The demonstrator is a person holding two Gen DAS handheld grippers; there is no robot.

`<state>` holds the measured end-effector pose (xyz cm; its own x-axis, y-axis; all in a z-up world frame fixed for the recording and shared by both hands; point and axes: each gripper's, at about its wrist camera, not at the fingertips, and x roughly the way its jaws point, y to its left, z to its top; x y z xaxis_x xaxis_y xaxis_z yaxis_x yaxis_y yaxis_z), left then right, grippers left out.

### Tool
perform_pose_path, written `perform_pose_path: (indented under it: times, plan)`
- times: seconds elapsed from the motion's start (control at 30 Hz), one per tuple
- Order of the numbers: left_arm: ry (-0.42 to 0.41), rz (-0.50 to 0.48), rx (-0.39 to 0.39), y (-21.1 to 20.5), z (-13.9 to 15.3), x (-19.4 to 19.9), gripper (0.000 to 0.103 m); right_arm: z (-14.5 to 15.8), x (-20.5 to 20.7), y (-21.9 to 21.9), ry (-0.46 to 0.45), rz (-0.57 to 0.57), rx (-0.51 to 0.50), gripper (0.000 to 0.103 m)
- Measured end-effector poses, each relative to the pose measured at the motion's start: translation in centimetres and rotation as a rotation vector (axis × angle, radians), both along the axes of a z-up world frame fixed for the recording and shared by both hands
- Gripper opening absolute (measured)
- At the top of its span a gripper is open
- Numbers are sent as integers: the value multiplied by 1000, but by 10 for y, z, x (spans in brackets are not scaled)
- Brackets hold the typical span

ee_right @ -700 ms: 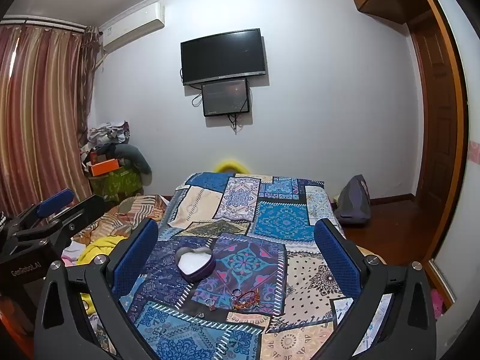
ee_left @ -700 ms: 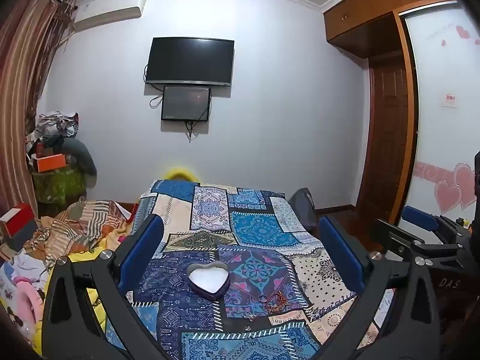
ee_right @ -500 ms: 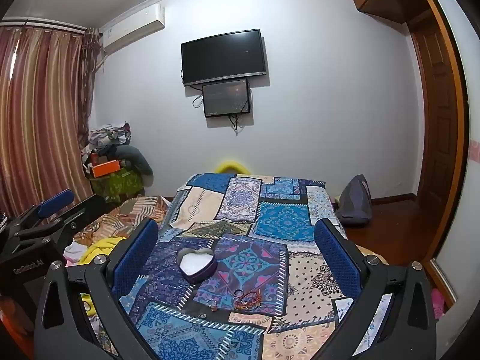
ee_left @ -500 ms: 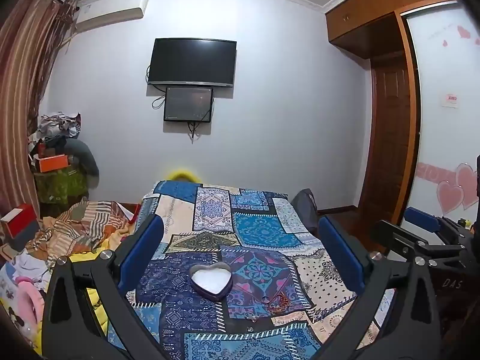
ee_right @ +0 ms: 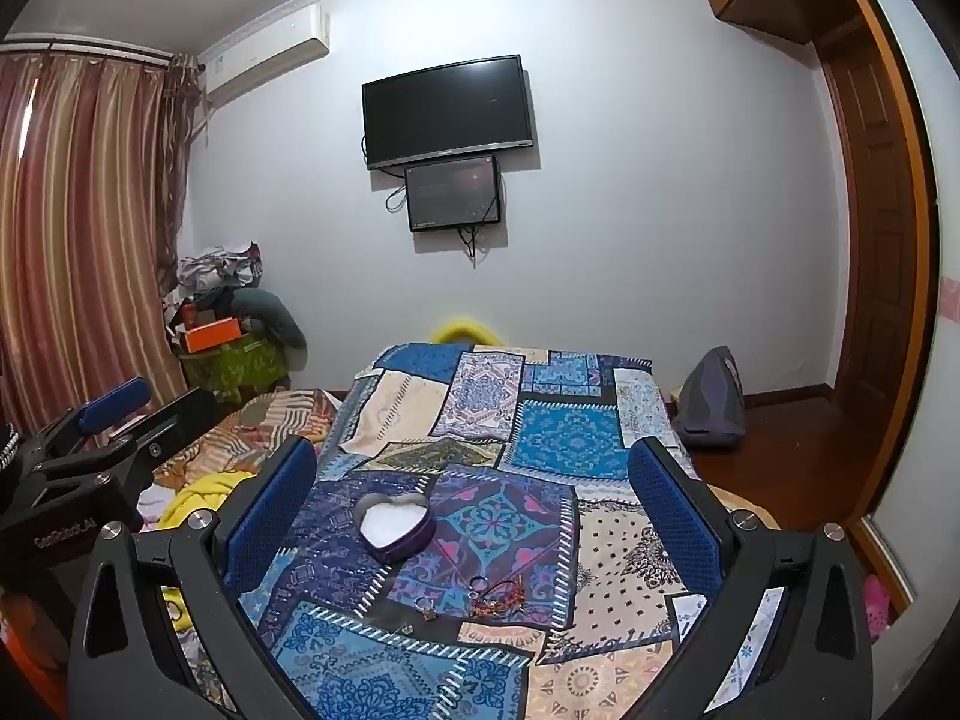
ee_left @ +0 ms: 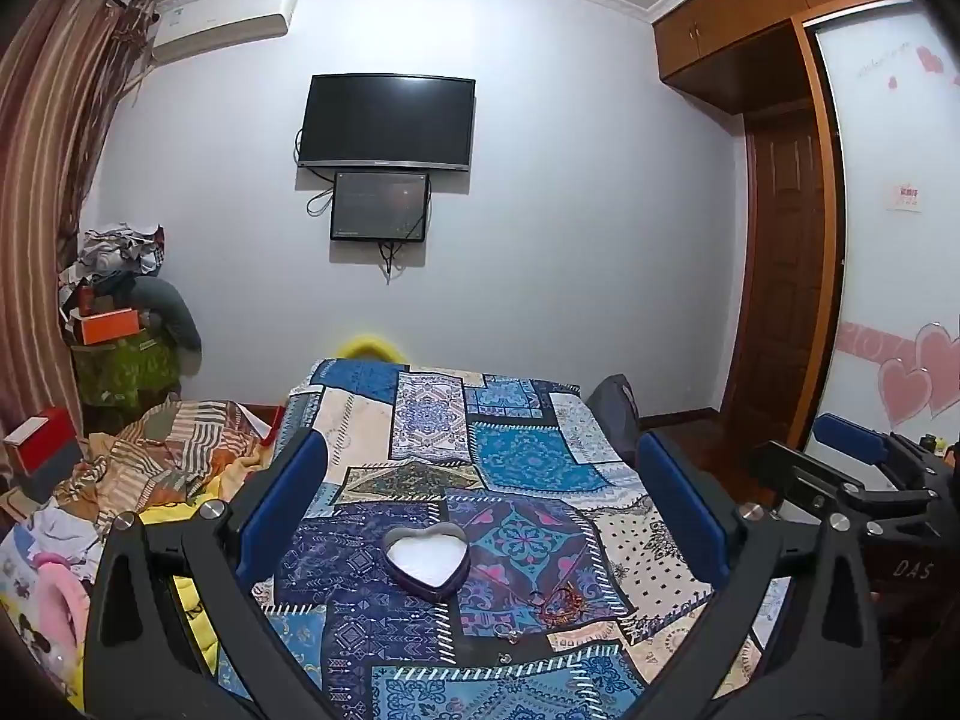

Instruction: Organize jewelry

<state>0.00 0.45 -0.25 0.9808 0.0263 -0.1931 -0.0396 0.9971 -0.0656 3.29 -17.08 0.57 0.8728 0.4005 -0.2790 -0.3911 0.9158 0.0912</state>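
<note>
A dark heart-shaped box [ee_left: 426,558] with a white lining sits open on the patchwork cloth [ee_left: 528,456]; it also shows in the right wrist view [ee_right: 394,524]. A red bracelet [ee_left: 563,599] and small rings [ee_left: 510,636] lie just right of and in front of it; in the right wrist view the bracelet [ee_right: 499,595] and rings [ee_right: 427,607] lie in front of the box. My left gripper [ee_left: 483,501] is open and empty, held above the cloth. My right gripper [ee_right: 471,495] is open and empty too.
The cloth covers a table [ee_right: 600,546]. Piled clothes and bedding [ee_left: 150,456] lie to the left, with a cluttered stand [ee_left: 120,348] behind. A dark bag [ee_right: 711,399] sits on the floor at right. A TV [ee_left: 387,123] hangs on the far wall.
Both views have shifted slightly; the box and jewelry sit a little lower and nearer in frame. Both grippers stay open and empty.
</note>
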Motion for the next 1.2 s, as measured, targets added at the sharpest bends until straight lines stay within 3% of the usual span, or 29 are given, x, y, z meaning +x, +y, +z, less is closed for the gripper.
perform_pose_path:
  times: [1.2]
  plan:
    - [16, -10, 3, -6, 0, 7, 103, -1, 4, -1, 4, 0, -2, 103]
